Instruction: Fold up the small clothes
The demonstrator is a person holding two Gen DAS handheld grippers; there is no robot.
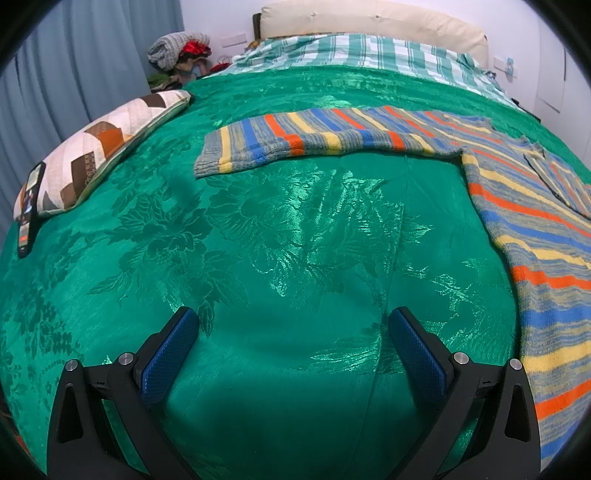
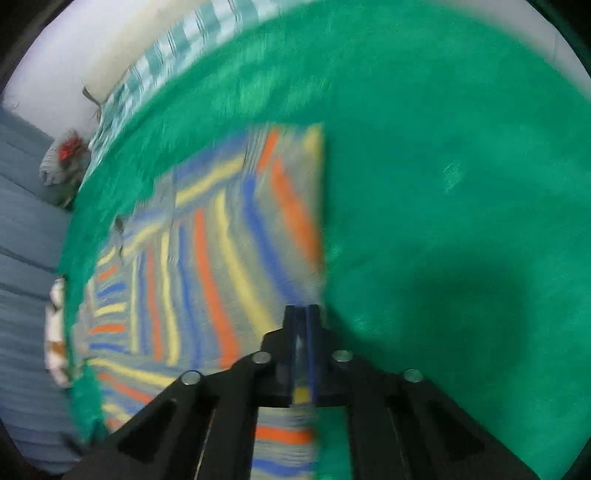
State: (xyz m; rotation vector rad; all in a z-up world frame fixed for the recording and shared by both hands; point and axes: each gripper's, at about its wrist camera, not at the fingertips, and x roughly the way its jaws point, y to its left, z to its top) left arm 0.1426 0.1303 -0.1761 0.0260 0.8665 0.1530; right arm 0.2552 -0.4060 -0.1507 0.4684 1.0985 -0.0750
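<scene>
A knitted sweater [image 1: 535, 240] with orange, blue and yellow stripes lies flat on the green bedspread [image 1: 277, 240]; one sleeve [image 1: 314, 136] stretches out to the left. My left gripper [image 1: 295, 325] hangs open over bare bedspread, left of the sweater's body and touching nothing. In the blurred right wrist view, my right gripper [image 2: 301, 310] sits over the sweater's [image 2: 221, 240] straight right edge. Its jaws stand almost together with a narrow slit between them. The blur hides whether any cloth lies in that slit.
A patchwork pillow [image 1: 99, 147] and a remote control [image 1: 29, 206] lie at the bed's left edge. A checked sheet [image 1: 369, 51] and a cream headboard cushion [image 1: 369, 18] are at the far end. A heap of clothes [image 1: 181, 48] stands beside blue curtains [image 1: 74, 74].
</scene>
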